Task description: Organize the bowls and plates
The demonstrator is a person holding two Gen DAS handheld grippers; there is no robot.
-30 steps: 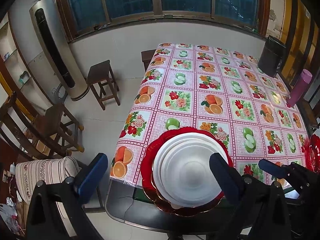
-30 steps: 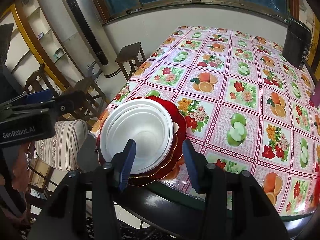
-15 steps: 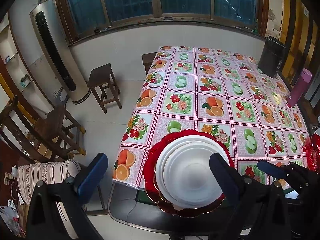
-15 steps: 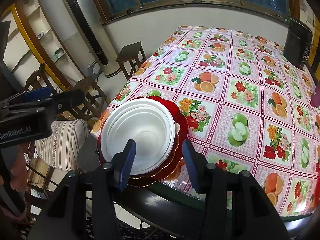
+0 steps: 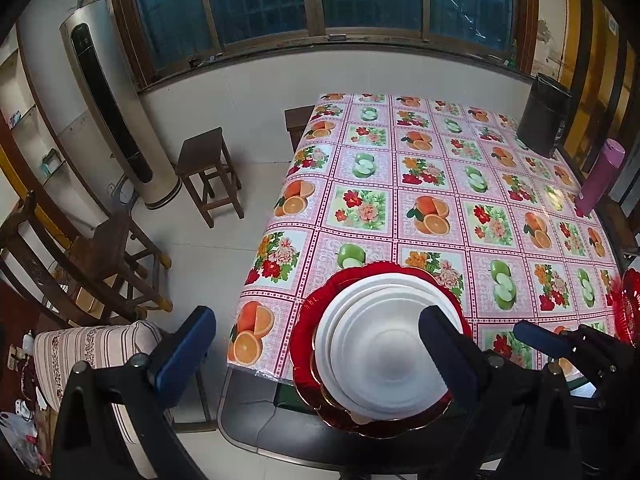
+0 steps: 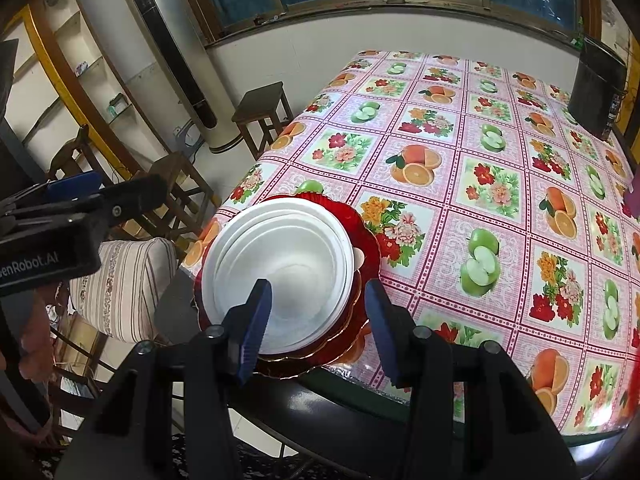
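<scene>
Stack of white bowls and plates (image 5: 384,356) sits nested on red scalloped plates (image 5: 308,332), at the near left corner of the worktop (image 5: 440,184). The red rim overhangs the worktop's near edge slightly.

Left tongs (image 5: 316,348): jaws wide apart, nothing between the pads, hovering above the stack. Right tongs (image 6: 316,320): jaws partly apart, empty, poised over the stack's near right rim; not touching, as far as the right wrist view shows.

Handling, judged:
- White pieces look thin and matt, probably light plastic or foam; stiff enough at the rim, may flex if pinched hard.
- Red plates look glossy with a gilt edge, likely hard plastic or glass; slippery, possibly breakable.
- Nested pieces may stick and lift together.
- Best hold: pinch the exposed rim of the top white piece, one pad inside, one outside.
- The overhang makes the whole stack easy to tip; avoid pressing down on the near edge.

A second red dish (image 5: 626,304) lies at the right edge, well apart.
</scene>
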